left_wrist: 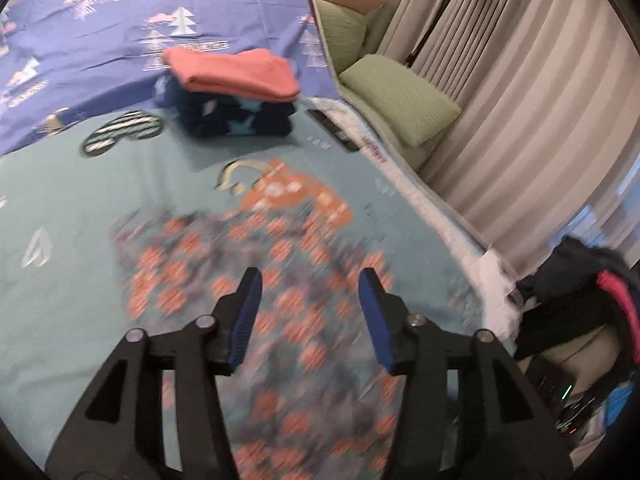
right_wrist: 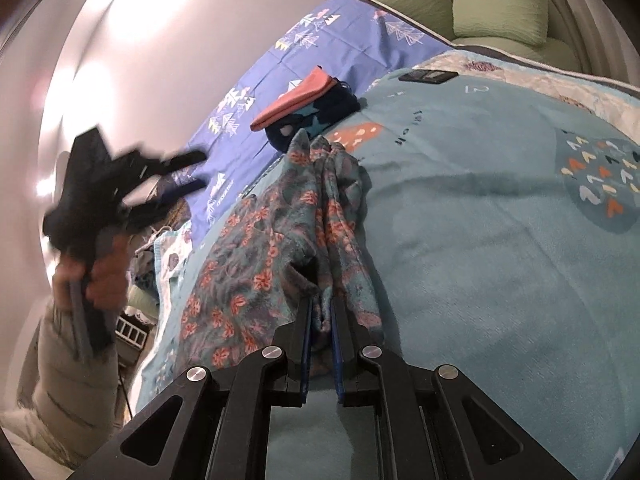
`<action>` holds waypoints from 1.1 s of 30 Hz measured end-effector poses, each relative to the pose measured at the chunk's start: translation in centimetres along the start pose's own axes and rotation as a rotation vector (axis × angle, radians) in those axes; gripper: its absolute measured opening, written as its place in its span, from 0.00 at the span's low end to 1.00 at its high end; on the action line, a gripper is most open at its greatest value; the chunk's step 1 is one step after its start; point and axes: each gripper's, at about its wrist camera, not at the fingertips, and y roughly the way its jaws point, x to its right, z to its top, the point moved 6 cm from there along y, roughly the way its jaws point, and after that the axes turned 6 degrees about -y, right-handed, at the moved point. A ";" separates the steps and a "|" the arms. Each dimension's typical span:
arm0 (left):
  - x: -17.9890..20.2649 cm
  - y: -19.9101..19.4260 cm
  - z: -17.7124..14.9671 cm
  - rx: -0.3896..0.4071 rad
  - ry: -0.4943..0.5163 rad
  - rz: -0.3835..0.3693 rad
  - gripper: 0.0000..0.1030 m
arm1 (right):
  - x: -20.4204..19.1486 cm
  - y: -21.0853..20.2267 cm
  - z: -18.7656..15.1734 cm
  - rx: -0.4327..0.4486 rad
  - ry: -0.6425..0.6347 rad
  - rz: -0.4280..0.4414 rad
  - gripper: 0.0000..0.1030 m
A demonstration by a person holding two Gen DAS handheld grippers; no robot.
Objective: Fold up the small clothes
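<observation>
A small floral garment (left_wrist: 280, 320), teal-grey with orange flowers, lies on the teal blanket (left_wrist: 80, 208); it is blurred in the left wrist view. My left gripper (left_wrist: 310, 280) hangs open above it with nothing between its blue pads. The right wrist view shows the same garment (right_wrist: 256, 248) bunched into a ridge, and my right gripper (right_wrist: 320, 308) is shut on a fold of its near edge. The left gripper (right_wrist: 188, 172) appears there too, blurred, raised at the left in a hand with a pale puffy sleeve.
A stack of folded clothes, coral (left_wrist: 236, 72) on dark blue (left_wrist: 236, 118), sits at the blanket's far edge beside a striped item (left_wrist: 120, 132). A black phone (left_wrist: 332, 128) lies near the bed's right edge. Green pillows (left_wrist: 396, 96), curtains and a dark pile (left_wrist: 576, 296) are to the right.
</observation>
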 end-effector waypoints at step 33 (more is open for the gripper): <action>-3.1 -4.0 -17.1 0.068 0.116 0.247 0.77 | -2.8 0.6 1.6 -0.049 -0.083 -0.033 0.09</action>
